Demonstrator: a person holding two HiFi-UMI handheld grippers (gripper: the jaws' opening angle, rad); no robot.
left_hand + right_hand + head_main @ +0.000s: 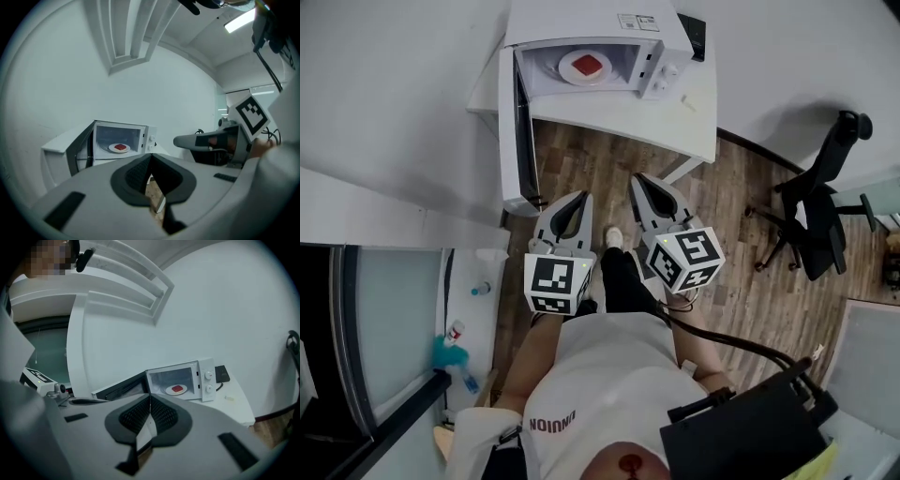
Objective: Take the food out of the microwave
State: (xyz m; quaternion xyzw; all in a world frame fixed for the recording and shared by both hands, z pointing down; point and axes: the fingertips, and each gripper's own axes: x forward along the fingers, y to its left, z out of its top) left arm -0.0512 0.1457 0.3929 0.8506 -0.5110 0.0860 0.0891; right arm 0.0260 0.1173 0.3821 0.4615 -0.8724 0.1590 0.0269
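A white microwave [600,37] stands on a white table [694,131] with its door [523,131] swung wide open to the left. Inside it lies a white plate [585,67] with a red piece of food [586,65] on it. The plate [120,148] and the food [177,389] show in both gripper views, some way ahead. My left gripper [578,194] and right gripper [639,178] hang side by side over the wooden floor, short of the table. Both point at the microwave, both are shut and hold nothing. The left gripper's jaws [151,157] meet at the tips, as do the right's [150,397].
The open door [77,152] juts toward me on the left side. A small pale item [687,101] lies on the table right of the microwave, a black box [694,36] behind it. A black office chair [820,206] stands at the right. Bottles [455,333] sit on the floor at the left.
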